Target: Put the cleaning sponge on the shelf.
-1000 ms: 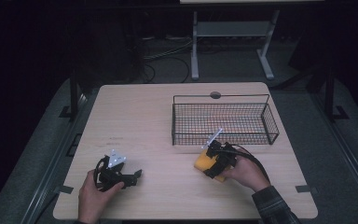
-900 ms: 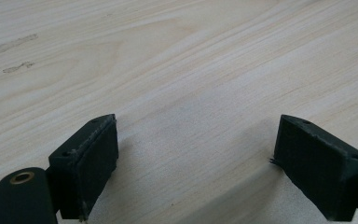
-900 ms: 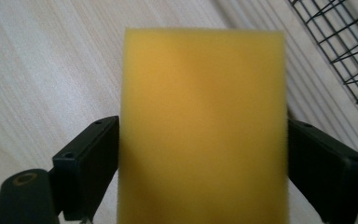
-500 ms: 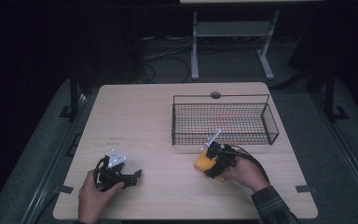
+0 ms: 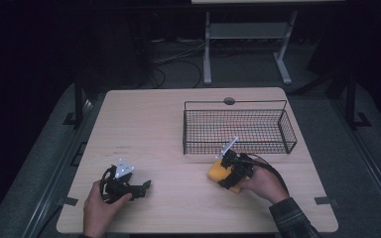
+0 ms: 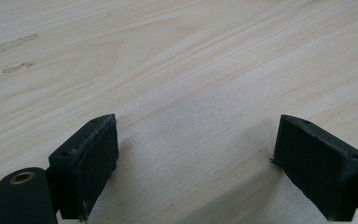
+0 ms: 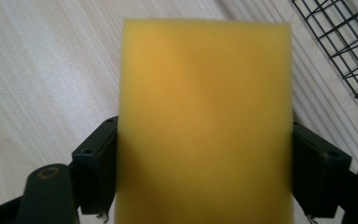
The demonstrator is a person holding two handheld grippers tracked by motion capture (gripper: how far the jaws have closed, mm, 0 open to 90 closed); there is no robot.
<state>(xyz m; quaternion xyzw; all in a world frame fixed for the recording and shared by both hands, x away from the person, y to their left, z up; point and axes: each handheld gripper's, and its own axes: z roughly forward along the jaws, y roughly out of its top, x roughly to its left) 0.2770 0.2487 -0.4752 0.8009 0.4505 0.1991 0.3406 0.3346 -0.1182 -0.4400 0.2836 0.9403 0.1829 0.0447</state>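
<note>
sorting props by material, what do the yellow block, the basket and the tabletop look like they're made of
Yellow block: probably soft foam or sponge, matte, with a fine-pored, fuzzy-edged face.
Basket: thin black wire, likely coated metal, an open see-through grid.
Tabletop: pale wood or wood-look laminate, smooth, with grain lines.

- A light wooden table [image 5: 144, 119] is standing on a grey floor [image 5: 39, 163].
- A black wire basket [image 5: 238, 126] is sitting on its far right part.
- A yellow sponge [image 5: 217, 171] is lying just in front of the basket.
</note>
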